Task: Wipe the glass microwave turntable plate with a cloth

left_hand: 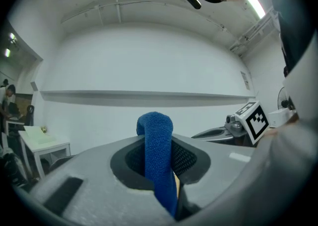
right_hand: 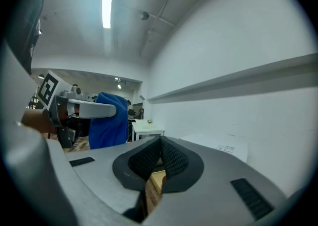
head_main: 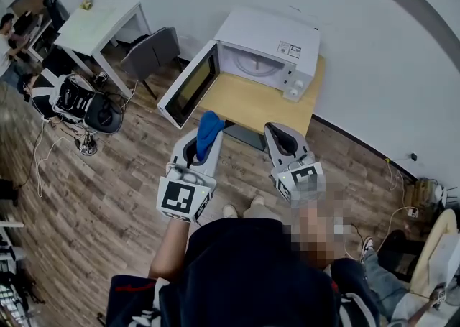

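Two grippers (head_main: 203,147) (head_main: 282,139), one blue cloth (head_main: 209,130), one microwave (head_main: 269,38), one plate (head_main: 253,65)

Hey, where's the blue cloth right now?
The blue cloth is pinched in the left gripper, left of centre in the head view, near the front edge of the wooden table that carries the open microwave.

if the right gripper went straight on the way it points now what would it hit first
Probably the wooden table: the shut, empty right gripper points at its front edge. If it rides above the tabletop, the open microwave comes next. Height is hard to judge.
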